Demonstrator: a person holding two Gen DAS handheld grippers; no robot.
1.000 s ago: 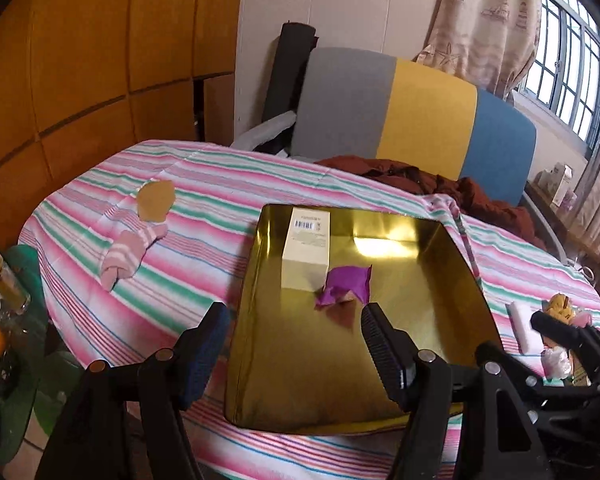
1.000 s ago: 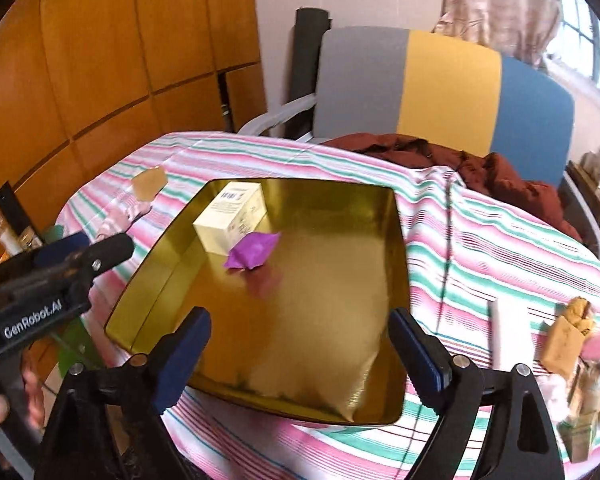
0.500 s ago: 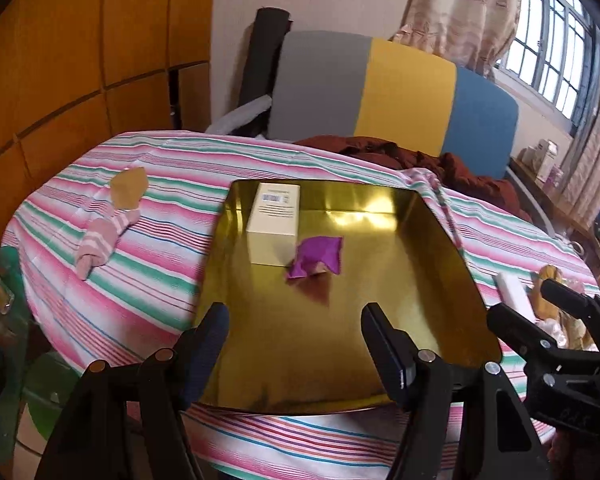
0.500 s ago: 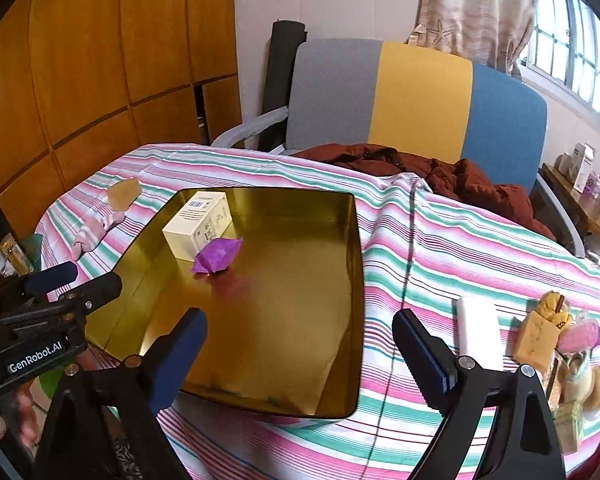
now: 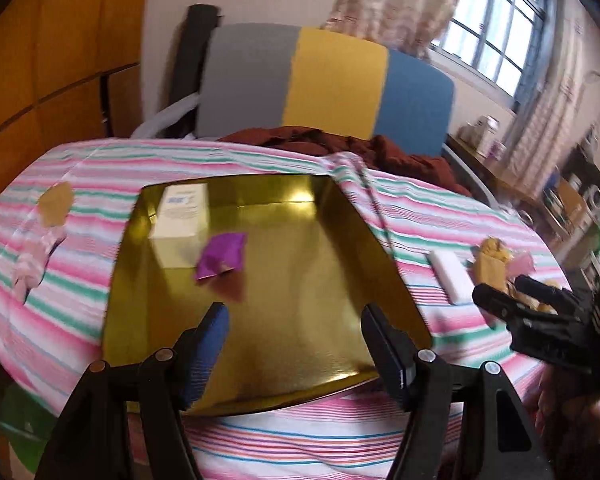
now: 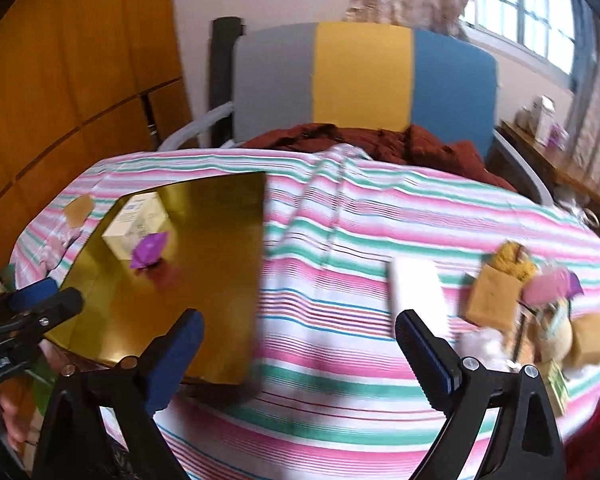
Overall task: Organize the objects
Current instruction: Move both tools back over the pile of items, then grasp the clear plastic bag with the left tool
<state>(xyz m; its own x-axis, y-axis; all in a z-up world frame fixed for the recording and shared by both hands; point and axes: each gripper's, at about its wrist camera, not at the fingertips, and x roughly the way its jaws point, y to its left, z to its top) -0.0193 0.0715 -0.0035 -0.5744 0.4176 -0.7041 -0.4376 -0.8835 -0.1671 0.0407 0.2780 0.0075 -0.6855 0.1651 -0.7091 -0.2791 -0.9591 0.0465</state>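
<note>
Left wrist view: left gripper (image 5: 294, 334) spread wide, empty, over gold tray (image 5: 320, 308) holding white box (image 5: 182, 212) and purple wrapper (image 5: 222, 254). Right gripper (image 6: 298, 340) also wide, empty, above striped tabletop (image 6: 340, 240), near white bar (image 6: 416, 290) and yellow packets (image 6: 490, 300).

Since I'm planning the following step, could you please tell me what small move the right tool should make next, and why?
Probably ease the right tool forward to the white bar: it is open and empty, the bar lies just ahead, outside the gold tray.
</note>
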